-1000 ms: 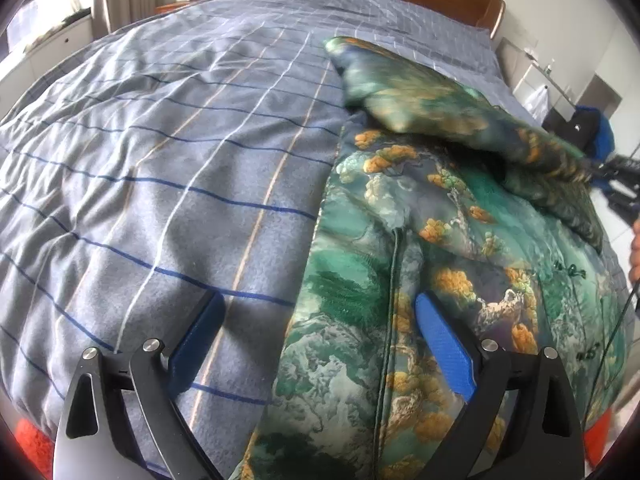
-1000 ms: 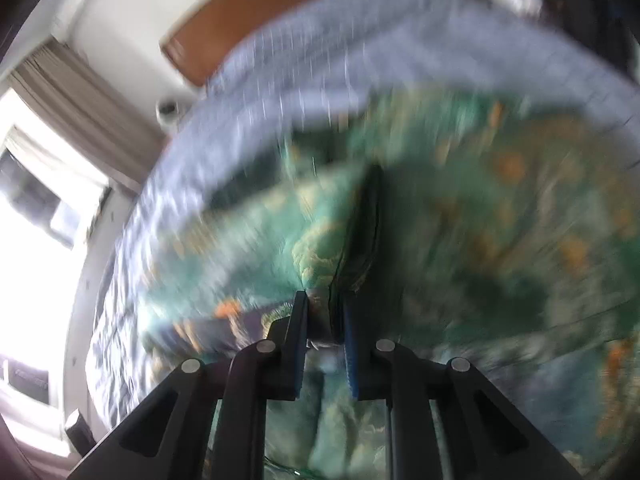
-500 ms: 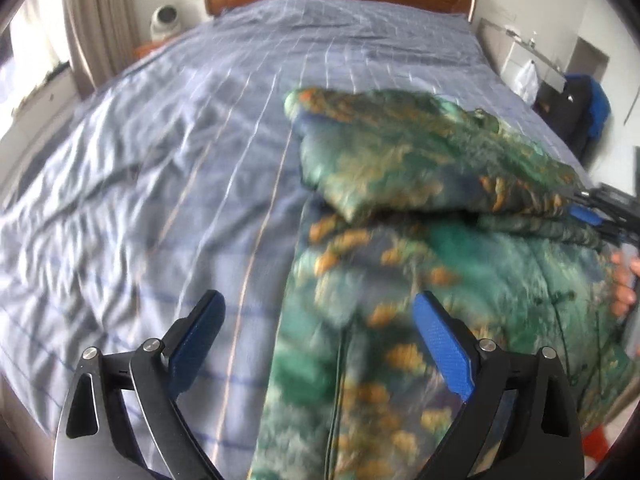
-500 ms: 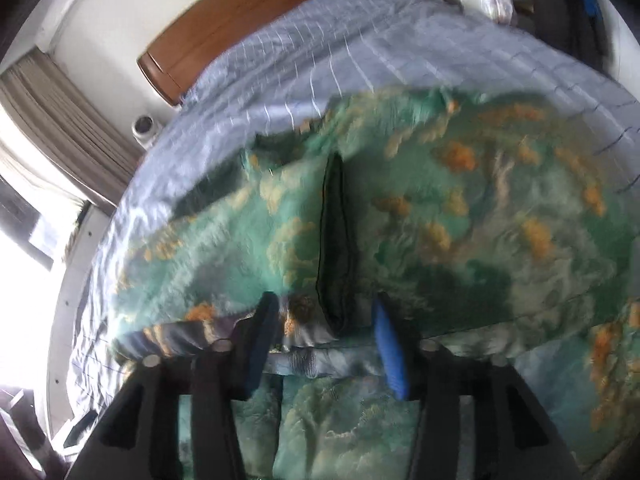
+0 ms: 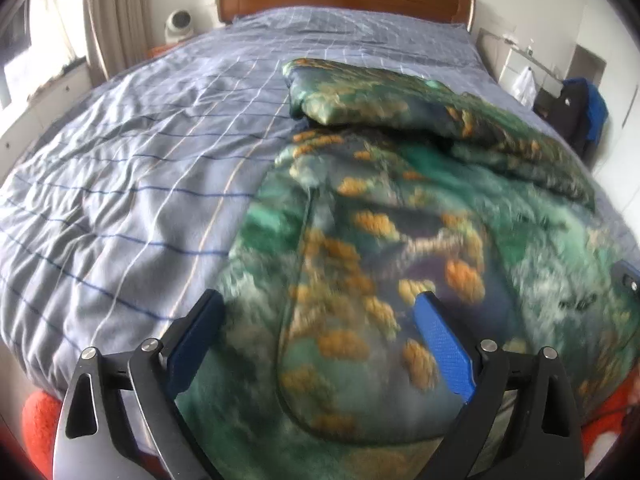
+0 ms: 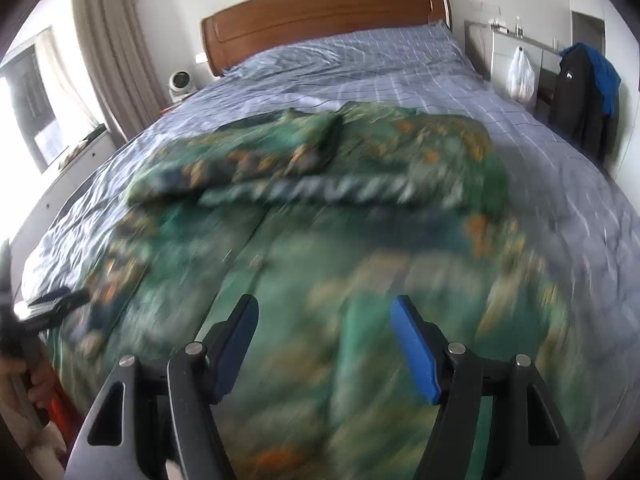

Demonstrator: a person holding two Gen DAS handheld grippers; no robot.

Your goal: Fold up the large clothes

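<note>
At the far left hang beige curtains [image 6: 116, 52] beside a bright window; next to them a small white round device [image 5: 180, 24] sits near the corner of the wooden headboard [image 6: 320, 12]. The bed [image 5: 120, 168] fills the middle of both views, covered with a grey-blue sheet crossed by thin white and dark-blue lines. At the far right stand a pale cabinet [image 6: 516, 52] with a white plastic bag [image 6: 520, 76] hanging on it, and a dark jacket with a blue lining [image 6: 588, 92]. No writing or brand can be read.

The garment [image 5: 400, 220] — a large green piece printed with orange and cream patches — lies on the right half of the bed in the left wrist view, its far part folded over into a thick band across the rest. The near part looks smeared by motion, so the seams are hard to trace.

The left tool [image 5: 318, 344] is spread wide and holds nothing, above the garment's near left edge. The right tool [image 6: 324, 348] is likewise spread and empty, above the near part of the garment — the folded band lies beyond it.
</note>
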